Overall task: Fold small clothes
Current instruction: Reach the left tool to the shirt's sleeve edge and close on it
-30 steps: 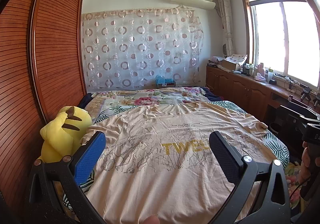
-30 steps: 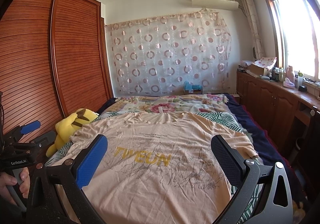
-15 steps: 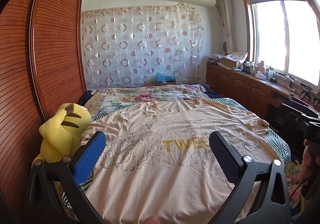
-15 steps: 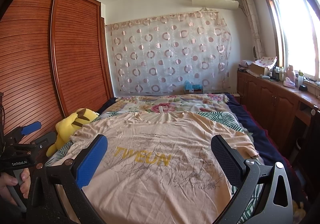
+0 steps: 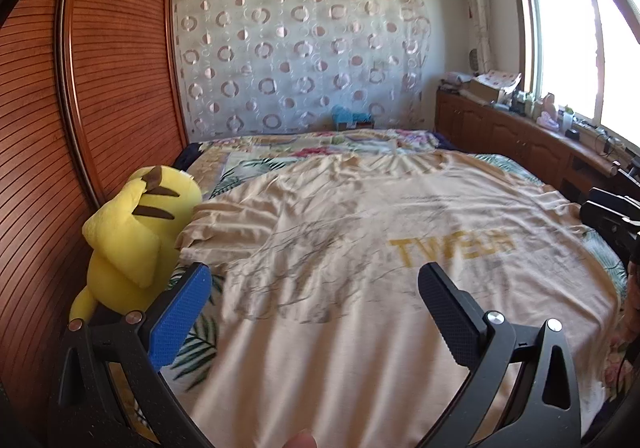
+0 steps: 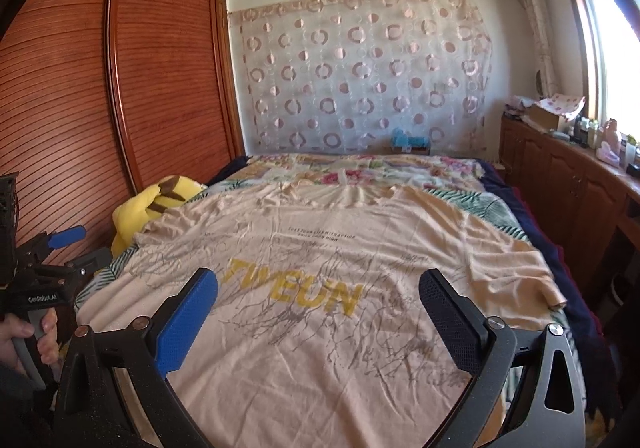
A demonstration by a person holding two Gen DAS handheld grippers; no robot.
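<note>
A beige T-shirt point(image 5: 360, 248) with yellow "TWEUN" lettering lies spread flat, front up, on the bed; it also shows in the right wrist view point(image 6: 320, 288). My left gripper point(image 5: 316, 308) is open and empty above the shirt's lower left part, near its left sleeve point(image 5: 224, 232). My right gripper point(image 6: 318, 312) is open and empty above the shirt's lower middle. The right sleeve point(image 6: 532, 272) lies out toward the bed's right edge. The left gripper also shows in the right wrist view point(image 6: 64, 244) at the far left, held by a hand.
A yellow plush toy point(image 5: 136, 232) sits at the bed's left edge against the wooden wardrobe point(image 5: 80, 128). A floral bedspread point(image 6: 360, 172) covers the bed beyond the shirt. Wooden cabinets point(image 6: 568, 184) with clutter run along the right wall under the window.
The left gripper has moved left and tipped down toward the shirt's left sleeve and the plush toy. The right gripper has dipped slightly toward the shirt. Both stay open.
</note>
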